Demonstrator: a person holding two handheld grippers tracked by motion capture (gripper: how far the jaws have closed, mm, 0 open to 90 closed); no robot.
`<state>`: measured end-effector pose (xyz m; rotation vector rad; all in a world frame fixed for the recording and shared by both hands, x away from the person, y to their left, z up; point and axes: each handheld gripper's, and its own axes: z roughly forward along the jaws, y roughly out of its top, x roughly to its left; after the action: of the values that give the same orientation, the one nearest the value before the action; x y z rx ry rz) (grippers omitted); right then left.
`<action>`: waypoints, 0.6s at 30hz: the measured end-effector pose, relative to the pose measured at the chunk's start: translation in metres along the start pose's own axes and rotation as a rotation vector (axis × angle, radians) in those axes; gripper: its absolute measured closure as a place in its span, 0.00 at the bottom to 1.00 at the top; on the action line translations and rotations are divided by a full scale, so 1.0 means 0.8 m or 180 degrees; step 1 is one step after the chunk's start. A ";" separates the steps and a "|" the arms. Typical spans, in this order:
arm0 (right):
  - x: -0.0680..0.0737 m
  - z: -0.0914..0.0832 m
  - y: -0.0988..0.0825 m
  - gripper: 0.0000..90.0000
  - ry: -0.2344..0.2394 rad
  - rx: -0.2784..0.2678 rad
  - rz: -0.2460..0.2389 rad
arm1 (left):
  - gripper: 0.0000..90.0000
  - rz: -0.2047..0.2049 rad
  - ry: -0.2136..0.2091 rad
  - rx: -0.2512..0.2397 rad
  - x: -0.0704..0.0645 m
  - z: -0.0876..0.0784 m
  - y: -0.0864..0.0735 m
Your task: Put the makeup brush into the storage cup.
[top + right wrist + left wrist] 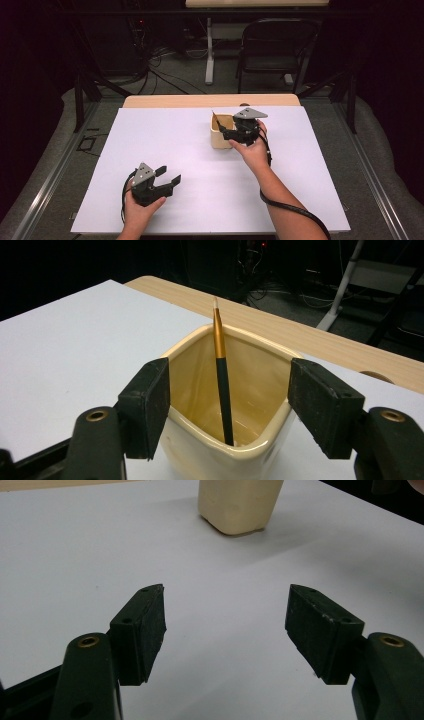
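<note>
A cream square cup stands on the white table right of centre. Inside it a thin brush with a black shaft, gold ferrule and pale tip leans against the far wall, its tip above the rim. My right gripper hovers at the cup's near side, open, one jaw on each side of the cup and nothing pressed between the pads. My left gripper rests low at the front left, open and empty, pointing toward the cup from well short of it.
The white table sheet ends at a wooden strip along the far edge. Beyond it are a black chair, a table leg and floor cables. A cable trails from my right gripper along the forearm.
</note>
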<state>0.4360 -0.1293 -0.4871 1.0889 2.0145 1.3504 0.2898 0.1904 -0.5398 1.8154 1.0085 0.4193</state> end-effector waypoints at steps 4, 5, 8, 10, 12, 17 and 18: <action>0.000 -0.002 -0.001 0.37 0.0006 0.0012 -0.0027 | 0.36 0.0000 0.0003 -0.0003 0.000 0.000 0.000; 0.001 -0.002 -0.001 0.37 0.0011 0.0017 -0.0028 | 0.36 -0.0001 0.0007 0.0001 0.000 0.000 0.000; 0.002 -0.003 -0.001 0.36 0.0021 0.0038 -0.0043 | 0.36 0.0009 0.0008 0.0001 -0.001 0.000 0.000; 0.004 -0.004 -0.001 0.36 0.0031 0.0037 -0.0047 | 0.36 0.0012 0.0010 0.0003 -0.001 0.000 0.000; 0.005 -0.004 -0.001 0.36 0.0035 0.0038 -0.0050 | 0.36 0.0005 0.0011 0.0004 -0.001 0.000 0.000; 0.008 -0.005 0.001 0.36 0.0070 0.0056 -0.0090 | 0.36 0.0010 0.0007 0.0004 0.000 0.000 0.001; 0.010 -0.005 0.002 0.36 0.0074 0.0051 -0.0095 | 0.36 0.0009 0.0009 -0.0001 0.000 0.000 0.001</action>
<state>0.4292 -0.1248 -0.4839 1.0507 2.0533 1.3399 0.2898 0.1901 -0.5392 1.8165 1.0078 0.4237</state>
